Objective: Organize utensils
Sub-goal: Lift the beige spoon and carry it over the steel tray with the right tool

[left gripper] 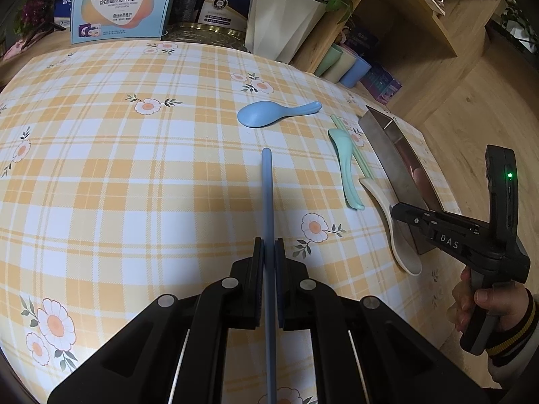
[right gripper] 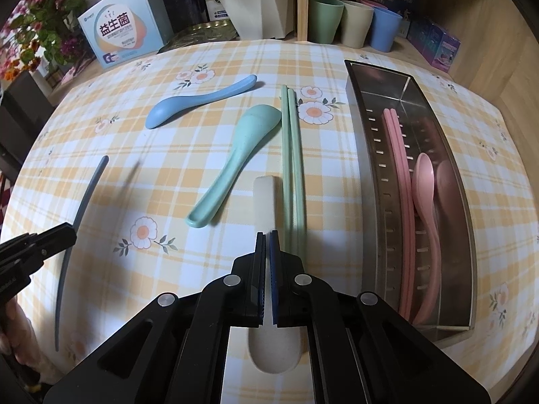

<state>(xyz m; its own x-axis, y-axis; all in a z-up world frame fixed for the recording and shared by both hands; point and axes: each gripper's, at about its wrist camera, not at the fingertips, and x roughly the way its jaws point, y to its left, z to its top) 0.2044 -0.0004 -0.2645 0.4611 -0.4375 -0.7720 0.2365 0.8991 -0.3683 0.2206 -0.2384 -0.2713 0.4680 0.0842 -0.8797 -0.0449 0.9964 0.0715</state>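
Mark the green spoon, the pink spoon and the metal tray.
green spoon [right gripper: 244,149]: right wrist view, mid-handle.
pink spoon [right gripper: 423,176]: right wrist view, on its bowl, inside the tray.
metal tray [right gripper: 370,118]: right wrist view, slotted left wall.

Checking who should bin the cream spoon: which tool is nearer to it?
Right. The right tool is shut over the cream spoon; the left tool, off to its left, grips a blue chopstick.

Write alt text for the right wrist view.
The right tool is shut on a cream spoon on a checked tablecloth. Beside it lie green chopsticks, green spoon, blue spoon; a steel tray holds pink utensils.
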